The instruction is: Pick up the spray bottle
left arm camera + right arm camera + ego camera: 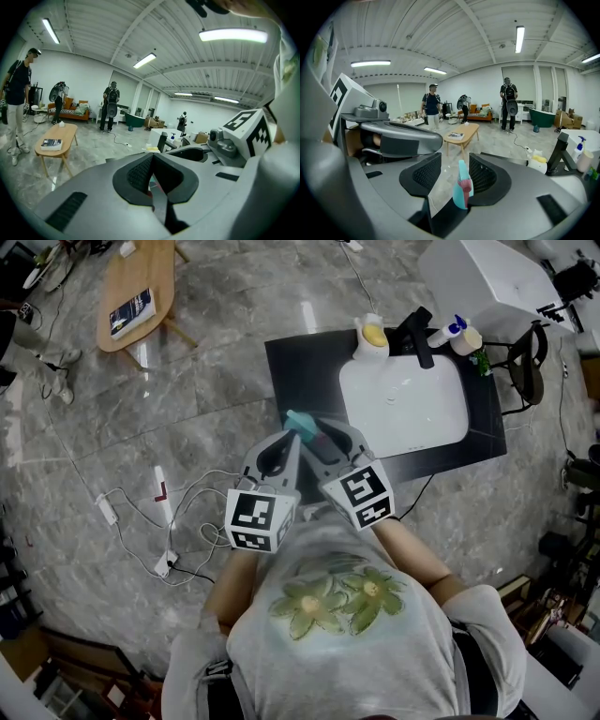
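Observation:
A teal spray bottle (461, 187) with a pink trigger stands between the jaws of my right gripper (454, 173). It leans on the right-hand pad (482, 176), and a gap shows between it and the left-hand pad, so the jaws stand wide apart. In the head view its teal top (301, 421) pokes out at the tip of the right gripper (328, 442), close in front of the person's chest. My left gripper (279, 454) is held right beside it, and its jaws (152, 161) meet with nothing between them. The bottle's lower body is hidden.
A black table (300, 362) ahead carries a white basin (403, 399), a black tap (417, 334), a yellow-topped white container (371, 338) and a small blue-topped sprayer (450, 331). A wooden coffee table (141, 277) stands far left. Cables and a power strip (167, 563) lie on the floor. People (432, 108) stand far off.

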`<act>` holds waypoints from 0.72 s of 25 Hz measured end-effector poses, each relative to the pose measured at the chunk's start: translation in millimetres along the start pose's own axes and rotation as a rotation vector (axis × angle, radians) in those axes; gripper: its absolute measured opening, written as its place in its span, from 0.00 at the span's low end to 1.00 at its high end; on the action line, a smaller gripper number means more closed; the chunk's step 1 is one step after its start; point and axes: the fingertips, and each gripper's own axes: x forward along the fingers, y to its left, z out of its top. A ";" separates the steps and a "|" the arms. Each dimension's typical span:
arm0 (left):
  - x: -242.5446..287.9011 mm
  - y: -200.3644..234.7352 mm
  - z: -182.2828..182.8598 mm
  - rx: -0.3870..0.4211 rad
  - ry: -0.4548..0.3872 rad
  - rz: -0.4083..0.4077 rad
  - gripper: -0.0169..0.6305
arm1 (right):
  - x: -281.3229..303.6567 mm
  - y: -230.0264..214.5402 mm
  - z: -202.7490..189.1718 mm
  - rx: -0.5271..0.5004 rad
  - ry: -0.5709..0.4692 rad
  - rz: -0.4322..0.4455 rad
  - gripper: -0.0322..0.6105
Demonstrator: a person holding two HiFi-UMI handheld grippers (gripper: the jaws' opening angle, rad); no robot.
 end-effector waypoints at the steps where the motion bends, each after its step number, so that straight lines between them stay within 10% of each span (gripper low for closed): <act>1: 0.6 1.9 -1.5 0.000 0.004 0.002 0.04 | 1.4 -1.1 -2.3 -0.002 0.006 0.000 0.30; 18: 5.2 16.4 -16.3 -0.010 0.049 0.021 0.04 | 17.4 -8.1 -21.0 0.027 0.037 0.007 0.30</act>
